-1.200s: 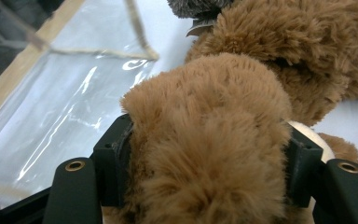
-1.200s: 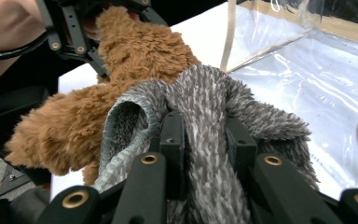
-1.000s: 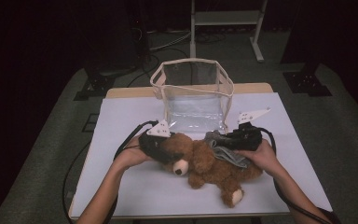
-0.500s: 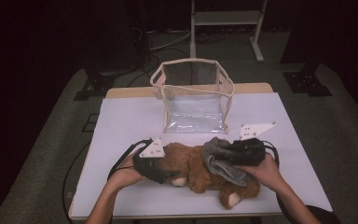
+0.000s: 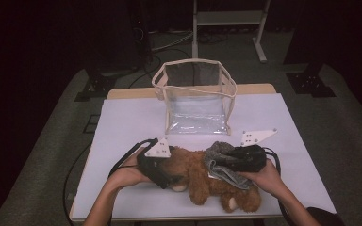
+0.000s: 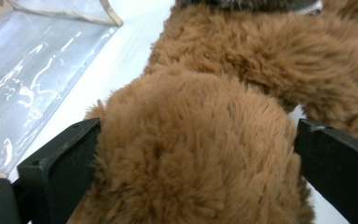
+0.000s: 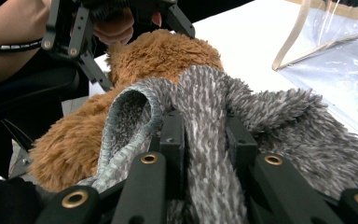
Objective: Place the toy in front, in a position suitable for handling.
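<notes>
The clear plastic bag with cream trim stands upright and open-topped at the back of the white table, well apart from the work, so nothing is in it yet. In front of it the brown teddy bear lies on the tabletop between the person's two hands, wearing a grey knitted garment (a scarf or small sweater, I cannot tell which).

The left gripper has just been opening its jaws; they now stand wide on either side of the bear's furry head, seemingly touching the fur rather than squeezing it. The right gripper is clenched on a fold of the grey knit.

The risk I see: with the head end let go, a pull from the right could drag the whole bear across the table instead of working the knit, or stretch the fabric, or slip off the thin fold.

No brand, label or writing is readable anywhere.
</notes>
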`<action>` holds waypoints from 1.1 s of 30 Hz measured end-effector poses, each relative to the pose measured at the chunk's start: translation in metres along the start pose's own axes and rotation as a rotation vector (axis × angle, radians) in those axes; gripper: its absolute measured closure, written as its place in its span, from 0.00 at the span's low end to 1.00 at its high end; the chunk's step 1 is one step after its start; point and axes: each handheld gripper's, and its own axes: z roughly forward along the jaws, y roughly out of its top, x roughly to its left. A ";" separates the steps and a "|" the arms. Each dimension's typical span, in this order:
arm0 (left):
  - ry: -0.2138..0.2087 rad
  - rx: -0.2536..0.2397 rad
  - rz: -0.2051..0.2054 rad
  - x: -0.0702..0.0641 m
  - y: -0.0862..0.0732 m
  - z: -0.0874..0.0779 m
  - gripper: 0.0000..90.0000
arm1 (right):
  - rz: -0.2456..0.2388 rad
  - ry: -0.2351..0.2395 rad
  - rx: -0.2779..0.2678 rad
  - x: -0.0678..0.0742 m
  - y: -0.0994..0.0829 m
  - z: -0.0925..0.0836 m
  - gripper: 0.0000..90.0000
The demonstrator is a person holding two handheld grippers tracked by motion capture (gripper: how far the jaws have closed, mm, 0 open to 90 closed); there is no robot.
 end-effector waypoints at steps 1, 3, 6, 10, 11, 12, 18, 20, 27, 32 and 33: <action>0.001 -0.001 -0.009 0.001 -0.001 0.002 0.02 | 0.008 -0.001 -0.004 -0.001 0.000 0.000 0.81; -0.012 -0.015 -0.031 0.005 -0.003 0.004 0.01 | 0.008 -0.004 -0.001 -0.001 0.000 0.000 0.81; -0.045 -0.004 -0.060 0.012 -0.003 0.009 0.00 | -0.009 -0.007 0.017 0.001 0.002 0.001 0.81; -0.067 0.030 -0.037 0.014 0.001 0.018 0.00 | -0.004 -0.004 0.020 0.000 0.001 0.001 0.81; -0.070 0.037 -0.033 0.015 0.002 0.020 0.00 | -0.001 -0.002 0.019 -0.001 0.000 0.001 0.81; -0.066 0.042 -0.035 0.014 0.003 0.022 0.00 | 0.005 -0.002 0.019 -0.002 0.000 0.000 0.81; -0.020 0.038 -0.013 0.010 0.005 0.022 0.15 | 0.030 -0.013 0.021 -0.009 0.008 -0.007 0.80; -0.001 0.024 -0.013 0.009 0.005 0.020 0.22 | 0.008 -0.027 0.033 -0.009 0.017 -0.010 0.80; 0.005 0.019 -0.027 0.010 0.007 0.021 0.23 | -0.128 0.047 0.087 0.022 0.057 0.015 0.80; 0.004 0.000 -0.022 0.010 0.002 0.018 0.23 | -0.199 0.084 0.204 0.040 0.050 0.039 0.80; 0.006 -0.008 -0.021 0.010 0.001 0.018 0.23 | -0.195 0.087 0.202 0.042 0.046 0.038 0.80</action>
